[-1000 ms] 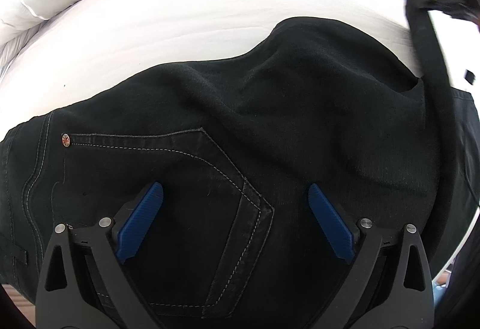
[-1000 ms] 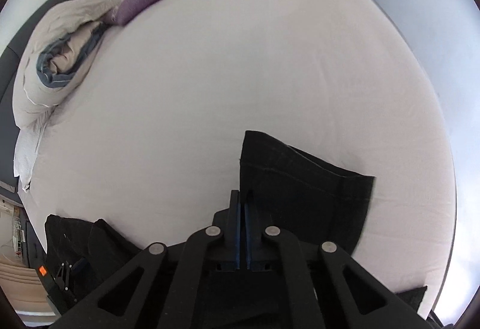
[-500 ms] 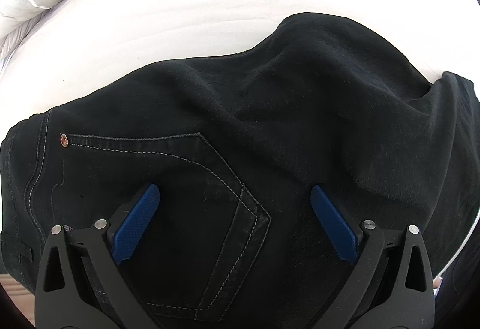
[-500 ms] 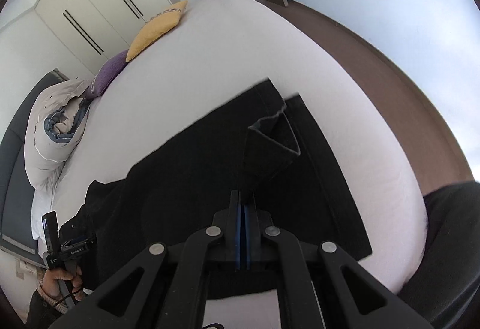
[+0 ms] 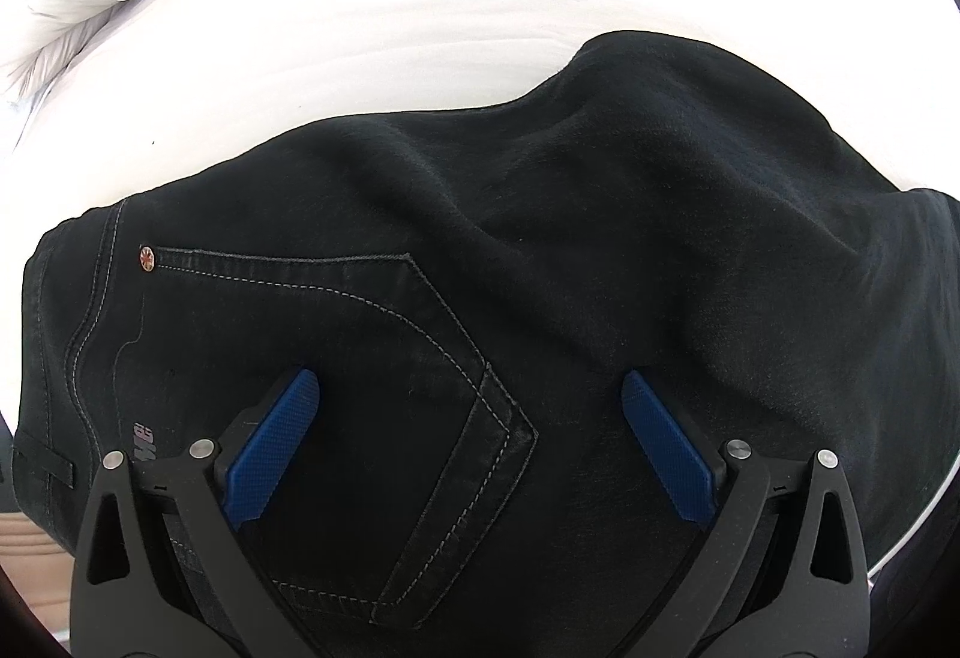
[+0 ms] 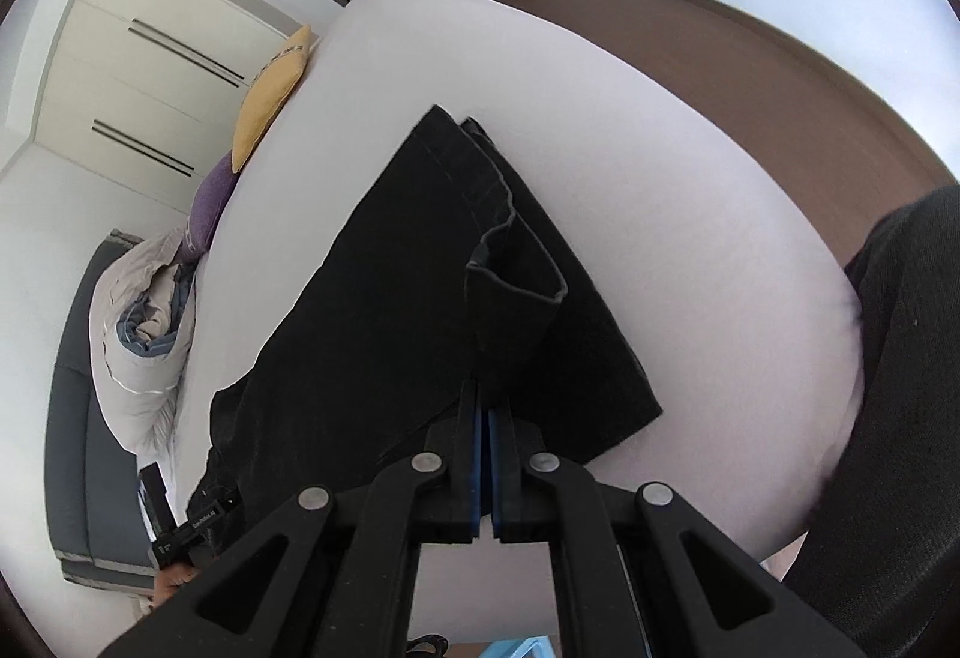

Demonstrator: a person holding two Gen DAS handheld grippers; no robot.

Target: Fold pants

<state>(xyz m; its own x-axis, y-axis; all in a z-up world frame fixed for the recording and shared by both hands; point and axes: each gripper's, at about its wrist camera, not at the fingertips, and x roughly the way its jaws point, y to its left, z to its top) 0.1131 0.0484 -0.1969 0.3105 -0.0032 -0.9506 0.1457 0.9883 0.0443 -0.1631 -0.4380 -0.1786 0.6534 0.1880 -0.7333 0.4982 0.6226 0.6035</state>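
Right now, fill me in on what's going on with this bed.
A person with a gripper in each hand is folding black pants on a white bed. The right gripper is shut on a leg hem, holding it over the rest of the pants. The left gripper hangs open above the back pocket, gripping nothing.

The left hand-held gripper (image 5: 471, 439) points steeply down with its blue pads wide apart. The right hand-held gripper (image 6: 485, 406) has its pads pressed together on a pants leg (image 6: 510, 268).
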